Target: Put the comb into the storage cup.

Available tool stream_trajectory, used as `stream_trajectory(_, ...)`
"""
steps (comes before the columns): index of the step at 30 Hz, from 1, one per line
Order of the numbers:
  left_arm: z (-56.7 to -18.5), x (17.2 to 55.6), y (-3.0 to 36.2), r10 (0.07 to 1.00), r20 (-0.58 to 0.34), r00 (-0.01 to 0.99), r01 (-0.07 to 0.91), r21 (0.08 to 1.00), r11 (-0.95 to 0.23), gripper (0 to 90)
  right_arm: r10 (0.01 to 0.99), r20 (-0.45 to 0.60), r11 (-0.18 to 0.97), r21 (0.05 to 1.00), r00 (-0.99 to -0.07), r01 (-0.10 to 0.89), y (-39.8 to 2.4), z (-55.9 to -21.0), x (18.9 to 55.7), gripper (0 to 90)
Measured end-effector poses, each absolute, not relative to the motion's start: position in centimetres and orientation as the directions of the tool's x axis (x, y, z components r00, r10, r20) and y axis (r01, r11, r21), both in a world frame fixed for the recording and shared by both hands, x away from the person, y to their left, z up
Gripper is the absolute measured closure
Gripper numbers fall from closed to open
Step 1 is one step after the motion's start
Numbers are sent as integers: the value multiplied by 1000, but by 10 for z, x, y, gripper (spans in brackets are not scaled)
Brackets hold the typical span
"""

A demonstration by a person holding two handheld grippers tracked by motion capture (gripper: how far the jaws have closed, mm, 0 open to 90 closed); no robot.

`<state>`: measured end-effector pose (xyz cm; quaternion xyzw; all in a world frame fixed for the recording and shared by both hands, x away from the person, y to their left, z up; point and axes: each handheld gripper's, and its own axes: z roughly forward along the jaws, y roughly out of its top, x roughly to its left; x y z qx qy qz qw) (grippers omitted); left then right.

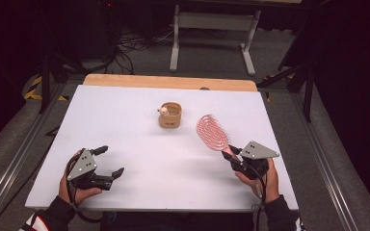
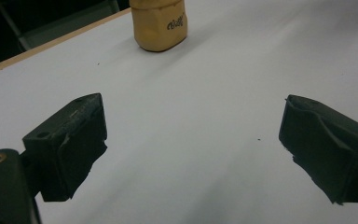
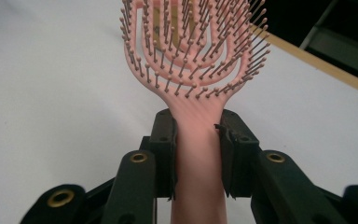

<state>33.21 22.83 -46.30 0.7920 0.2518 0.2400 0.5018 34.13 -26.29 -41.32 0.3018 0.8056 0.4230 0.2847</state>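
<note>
At the near edge of the white table (image 1: 139, 139), the person's left hand (image 1: 72, 185) holds the left tool (image 1: 112, 161) low over the board, its jaws spread wide with nothing between them. In the left gripper view the two black pads (image 2: 70, 147) stand far apart over bare white surface, and the tan cup (image 2: 160, 23) sits farther off, up the board.

On the near right, the right hand (image 1: 262, 180) holds the right tool (image 1: 232, 155), which is clamped on the handle of a pink brush (image 1: 213, 132). In the right gripper view both jaws press against the sides of the brush (image 3: 193, 60) handle just below the head. The head is an open, vented frame of curved ribs set with bristles that end in small balls, and the bristles face the camera. In the high view the brush head points away from the person and toward the middle of the table, angled to the left. Whether the head touches the table or is lifted off it cannot be told.

Farther out, near the table's centre, stands the cup (image 1: 170, 115), well apart from both tools and a little left of the brush head. Something small and pale sits at its rim, too small to make out. A dark printed mark shows on its side.

Beyond the white board, a strip of bare wood (image 1: 168, 82) runs along the far edge. Past that lie grey floor, cables and a grey metal frame (image 1: 214, 36).
</note>
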Motion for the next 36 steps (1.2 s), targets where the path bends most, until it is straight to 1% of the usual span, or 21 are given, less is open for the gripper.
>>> stream_trajectory(2, -463, 332, 228, 639, 128, 758, 157, 916, -370, 87, 736, -202, 448, 861, -646, 241, -262, -413, 341, 698)
stream_trajectory(12, -462, 332, 227, 637, 131, 759, 154, 916, -371, 87, 785, -212, 365, 918, -583, 158, -259, -412, 334, 698)
stream_trajectory(24, -460, 335, 221, 631, 126, 766, 147, 920, -362, 88, 805, -243, 321, 946, -541, 52, -246, -416, 336, 698)
stream_trajectory(27, -454, 342, 215, 631, 128, 765, 138, 925, -355, 92, 810, -244, 300, 954, -533, 19, -236, -417, 339, 699)
stream_trajectory(33, -445, 356, 204, 632, 93, 769, 137, 942, -306, 100, 808, -236, 280, 960, -540, -1, -217, -417, 346, 700)
stream_trajectory(36, -442, 360, 196, 625, 97, 775, 125, 945, -302, 112, 805, -245, 282, 959, -540, -14, -208, -417, 348, 700)
